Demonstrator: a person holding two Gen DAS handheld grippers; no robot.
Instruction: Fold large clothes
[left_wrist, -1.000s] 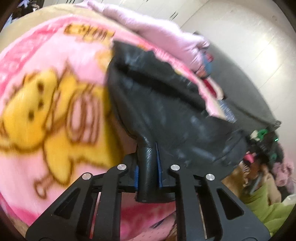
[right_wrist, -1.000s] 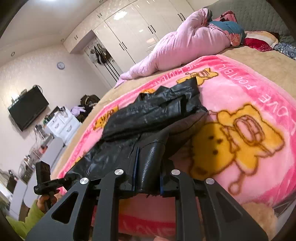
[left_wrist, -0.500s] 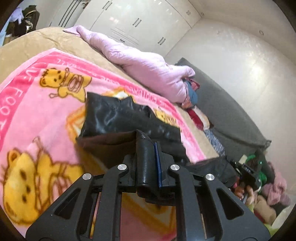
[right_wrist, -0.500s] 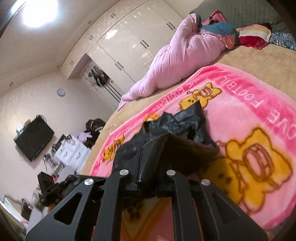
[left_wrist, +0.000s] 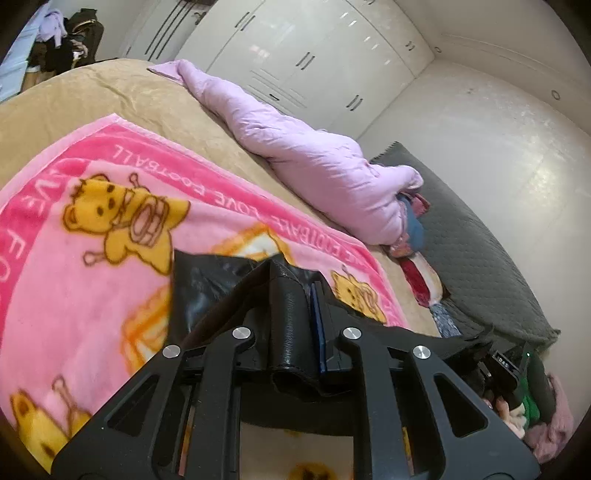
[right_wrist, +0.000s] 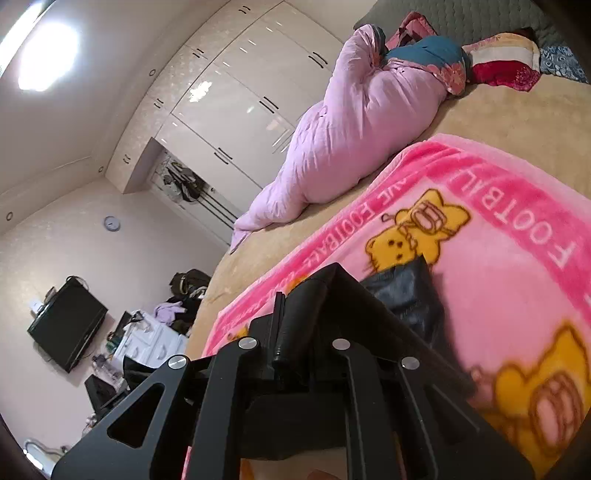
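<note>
Left wrist view: the left gripper (left_wrist: 295, 321) has its jaws clamped on a thick fold of a black leather-like garment (left_wrist: 207, 291), which rises out of the jaws and falls away ahead and to the left onto the pink cartoon blanket (left_wrist: 92, 295). A flat dark panel of the garment lies on the blanket just ahead of the fingers, its far edge running roughly across the picture. Beyond the blanket lie the tan bedspread (left_wrist: 110, 96) and a lilac quilt (left_wrist: 314, 166); at the lower right edge a dark device with a green light is visible, too small to read clearly.

Right wrist view: the right gripper (right_wrist: 299, 325) likewise has its jaws closed tight on a rolled edge of the same garment (right_wrist: 406, 291), which drapes off to the right and down, with part of it resting on the blanket (right_wrist: 498, 277).

Judging from both views, the garment hangs between the two grippers, its long axis running from one grip to the other, with the bulk already lying ahead of both. Neither hand seems nearer to the resting part. The coming move likely turns on carrying the held edge forward over that flat panel, keeping both ends level so the fold lands square.
</note>
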